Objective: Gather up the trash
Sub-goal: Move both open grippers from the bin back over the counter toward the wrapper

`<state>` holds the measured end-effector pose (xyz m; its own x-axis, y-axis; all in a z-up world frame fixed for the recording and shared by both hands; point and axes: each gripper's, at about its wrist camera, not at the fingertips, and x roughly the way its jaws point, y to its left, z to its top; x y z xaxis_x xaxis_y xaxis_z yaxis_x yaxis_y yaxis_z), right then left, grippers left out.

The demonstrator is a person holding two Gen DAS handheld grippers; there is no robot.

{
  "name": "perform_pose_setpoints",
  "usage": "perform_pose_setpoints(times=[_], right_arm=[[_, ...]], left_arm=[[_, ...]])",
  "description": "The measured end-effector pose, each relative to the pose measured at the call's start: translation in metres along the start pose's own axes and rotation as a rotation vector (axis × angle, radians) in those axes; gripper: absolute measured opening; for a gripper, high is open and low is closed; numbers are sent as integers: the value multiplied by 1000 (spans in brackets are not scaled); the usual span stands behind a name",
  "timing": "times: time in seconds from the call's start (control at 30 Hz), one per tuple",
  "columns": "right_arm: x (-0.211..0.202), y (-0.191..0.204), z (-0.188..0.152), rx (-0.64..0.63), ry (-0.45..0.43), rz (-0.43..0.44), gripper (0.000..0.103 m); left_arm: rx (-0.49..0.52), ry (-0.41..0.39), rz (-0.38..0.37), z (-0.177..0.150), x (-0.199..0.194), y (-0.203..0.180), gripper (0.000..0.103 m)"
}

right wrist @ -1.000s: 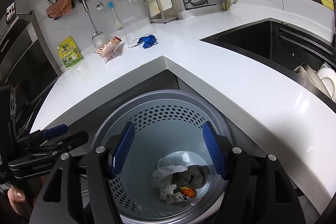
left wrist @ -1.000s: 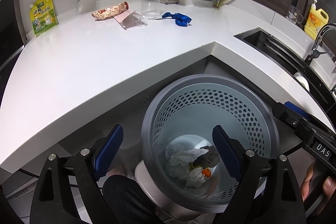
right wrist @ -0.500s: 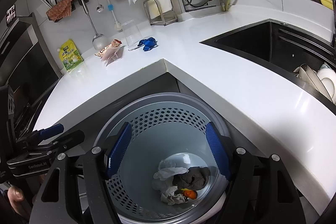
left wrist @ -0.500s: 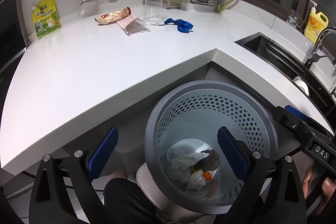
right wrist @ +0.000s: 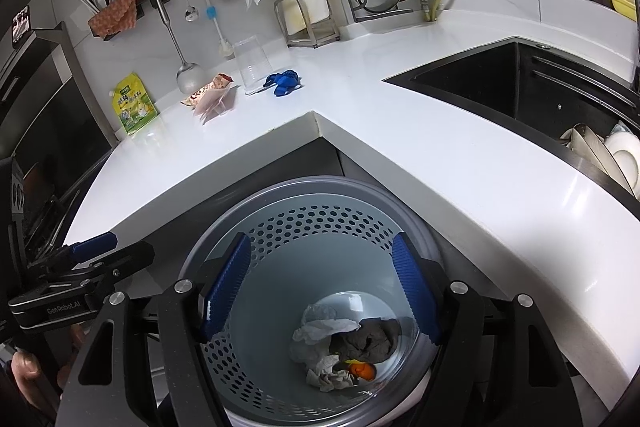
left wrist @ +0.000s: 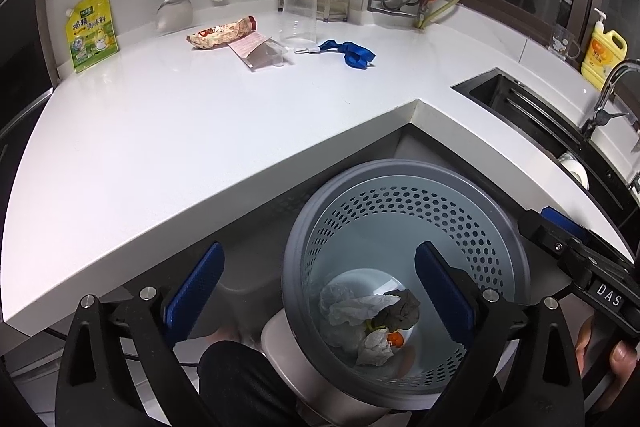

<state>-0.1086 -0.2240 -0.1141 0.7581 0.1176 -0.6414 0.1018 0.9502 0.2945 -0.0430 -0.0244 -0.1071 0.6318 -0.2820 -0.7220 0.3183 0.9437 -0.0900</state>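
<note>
A grey perforated trash bin (left wrist: 404, 183) stands on the floor below the counter corner; it also shows in the right wrist view (right wrist: 320, 187). Crumpled white and grey paper (left wrist: 360, 311) and an orange scrap (right wrist: 362, 371) lie at its bottom. My left gripper (left wrist: 320, 291) is open and empty above the bin's left rim. My right gripper (right wrist: 320, 287) is open and empty over the bin's mouth. On the far counter lie a snack wrapper (left wrist: 222, 34), a clear packet with pink paper (left wrist: 258, 53) and a blue crumpled piece (left wrist: 352, 51).
The white L-shaped counter (left wrist: 200, 131) carries a clear jar (left wrist: 298, 21) and a yellow pouch (left wrist: 91, 31) against the wall. A black sink (right wrist: 500, 83) with dishes (right wrist: 608, 155) lies to the right. A yellow soap bottle (left wrist: 604, 53) stands by the tap.
Both grippers have drawn back and risen slightly from the bin, so more of the counter shows. Both stay open and empty. The trash in the bin has not moved.
</note>
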Motion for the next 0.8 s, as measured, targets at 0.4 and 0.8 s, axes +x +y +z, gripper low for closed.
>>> perform_pose_setpoints(times=[0.4, 0.8], right_arm=[[8, 11, 15, -26, -9, 3, 70], [38, 37, 56, -83, -26, 30, 70]], left_arm=[[-26, -31, 15, 12, -7, 15, 94], [-56, -118, 53, 56, -13, 43, 95]])
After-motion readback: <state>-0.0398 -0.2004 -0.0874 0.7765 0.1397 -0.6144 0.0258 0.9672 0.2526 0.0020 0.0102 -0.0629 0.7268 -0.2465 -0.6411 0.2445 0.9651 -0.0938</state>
